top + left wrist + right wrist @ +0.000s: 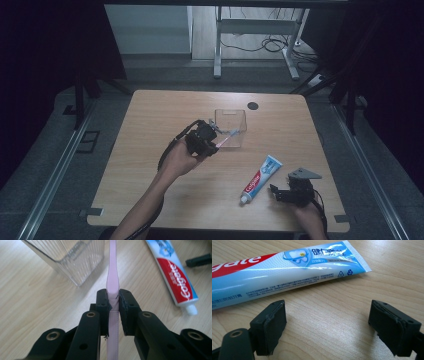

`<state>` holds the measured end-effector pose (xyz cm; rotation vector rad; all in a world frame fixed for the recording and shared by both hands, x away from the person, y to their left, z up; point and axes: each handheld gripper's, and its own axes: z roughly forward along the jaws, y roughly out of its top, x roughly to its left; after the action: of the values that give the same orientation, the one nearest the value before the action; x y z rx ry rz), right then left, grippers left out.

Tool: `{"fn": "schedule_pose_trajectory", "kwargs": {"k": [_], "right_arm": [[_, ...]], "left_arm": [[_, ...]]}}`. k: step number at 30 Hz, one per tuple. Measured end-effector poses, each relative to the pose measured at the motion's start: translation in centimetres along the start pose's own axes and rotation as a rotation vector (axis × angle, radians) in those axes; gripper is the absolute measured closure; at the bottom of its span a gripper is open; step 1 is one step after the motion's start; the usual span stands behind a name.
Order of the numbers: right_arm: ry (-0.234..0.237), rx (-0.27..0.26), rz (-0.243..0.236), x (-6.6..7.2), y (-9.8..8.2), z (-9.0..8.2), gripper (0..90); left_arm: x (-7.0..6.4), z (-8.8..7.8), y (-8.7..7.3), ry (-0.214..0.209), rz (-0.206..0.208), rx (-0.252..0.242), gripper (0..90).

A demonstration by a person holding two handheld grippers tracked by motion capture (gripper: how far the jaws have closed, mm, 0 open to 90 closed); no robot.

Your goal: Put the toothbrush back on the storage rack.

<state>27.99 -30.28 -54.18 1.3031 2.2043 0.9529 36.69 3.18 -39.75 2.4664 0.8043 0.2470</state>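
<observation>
Leftmost, the left gripper [113,302] has its 2 jaws clamped on a pink toothbrush [113,282] — held above the table [150,150], its far end just beside the clear plastic box [231,127]. Further right lies the toothpaste tube [261,179], flat on the wood. Beside it rests the right gripper [327,322] — jaws wide apart, nothing between them.

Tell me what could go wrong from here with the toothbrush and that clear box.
The left gripper pinches the thin pink toothbrush partway along its handle, so it could swivel or slip. The clear box looks light; the brush tip, close to its rim, might nudge or tip it. The right gripper sits open beside the toothpaste and could bump it.
</observation>
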Motion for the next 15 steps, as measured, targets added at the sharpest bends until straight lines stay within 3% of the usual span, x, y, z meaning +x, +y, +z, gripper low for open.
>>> {"fn": "schedule_pose_trajectory", "kwargs": {"k": [15], "right_arm": [[0.001,0.002,0.001,0.0,0.0,0.0,14.1]], "left_arm": [[1.7,0.0,2.5,0.023,-0.067,-0.041,78.8]]}}
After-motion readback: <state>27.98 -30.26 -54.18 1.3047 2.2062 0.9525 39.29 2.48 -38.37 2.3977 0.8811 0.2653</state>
